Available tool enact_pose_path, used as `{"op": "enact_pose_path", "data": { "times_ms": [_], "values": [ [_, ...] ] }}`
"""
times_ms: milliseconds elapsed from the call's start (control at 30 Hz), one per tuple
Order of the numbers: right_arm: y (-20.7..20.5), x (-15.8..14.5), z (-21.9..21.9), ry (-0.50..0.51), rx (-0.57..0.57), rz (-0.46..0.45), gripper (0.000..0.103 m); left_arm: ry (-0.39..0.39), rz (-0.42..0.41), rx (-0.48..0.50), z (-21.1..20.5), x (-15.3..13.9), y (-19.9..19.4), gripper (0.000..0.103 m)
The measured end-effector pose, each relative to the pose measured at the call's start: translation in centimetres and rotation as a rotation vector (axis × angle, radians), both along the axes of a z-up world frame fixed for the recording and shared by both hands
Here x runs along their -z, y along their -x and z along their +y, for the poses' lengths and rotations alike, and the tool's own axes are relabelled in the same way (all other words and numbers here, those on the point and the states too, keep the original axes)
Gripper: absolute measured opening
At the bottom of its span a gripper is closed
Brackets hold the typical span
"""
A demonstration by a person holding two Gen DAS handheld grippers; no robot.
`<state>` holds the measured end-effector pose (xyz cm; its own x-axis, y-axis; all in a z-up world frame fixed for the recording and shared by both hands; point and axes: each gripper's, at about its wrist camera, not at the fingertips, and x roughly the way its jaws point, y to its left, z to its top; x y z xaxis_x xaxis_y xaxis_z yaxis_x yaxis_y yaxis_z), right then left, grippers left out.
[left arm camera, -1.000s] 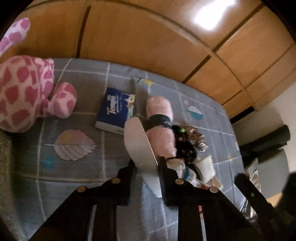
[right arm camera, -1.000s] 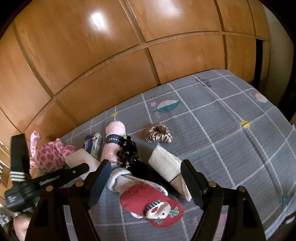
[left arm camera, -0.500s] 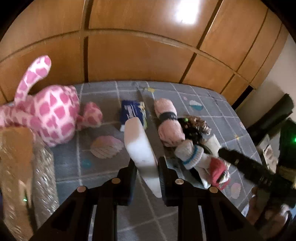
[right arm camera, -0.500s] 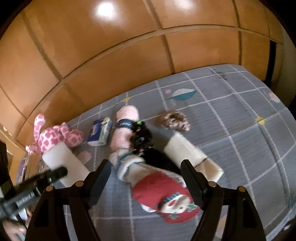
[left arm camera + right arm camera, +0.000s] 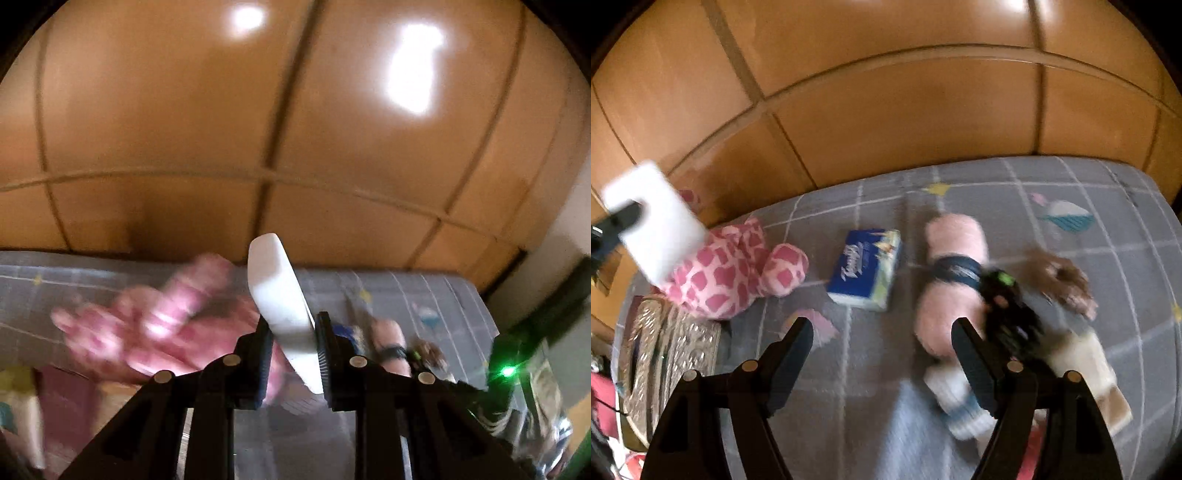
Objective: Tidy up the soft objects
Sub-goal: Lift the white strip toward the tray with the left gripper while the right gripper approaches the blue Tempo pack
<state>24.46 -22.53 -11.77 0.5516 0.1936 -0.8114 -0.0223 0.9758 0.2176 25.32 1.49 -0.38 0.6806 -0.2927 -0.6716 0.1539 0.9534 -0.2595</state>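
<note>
Grey checked bedspread [image 5: 997, 192], glossy wooden wall panels [image 5: 886, 110], soft clutter

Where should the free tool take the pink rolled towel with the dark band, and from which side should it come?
Probably from above with the open right tool, jaws across the pink rolled towel on its bare far half beyond the dark band. The near end lies against a dark hair tie.

A grey checked bed [image 5: 1089, 177] carries a pink plush [image 5: 731, 273], tissue pack [image 5: 866, 267], pink roll [image 5: 951, 258] and scrunchie [image 5: 1067, 284].
</note>
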Motion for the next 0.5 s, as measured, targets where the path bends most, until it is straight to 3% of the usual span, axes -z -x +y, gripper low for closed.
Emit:
{"op": "enact_pose_path", "data": {
  "times_ms": [267,500],
  "values": [
    [-5.4,2.8,1.9,0.033,0.065,0.084,0.079,0.06,-0.027,-0.225,12.1,-2.1,0.5,0.022],
    [-7.6,4.2,2.7,0.021,0.093,0.145,0.079,0.049,-0.053,-0.366,21.6,-1.9,6.4,0.022]
  ]
}}
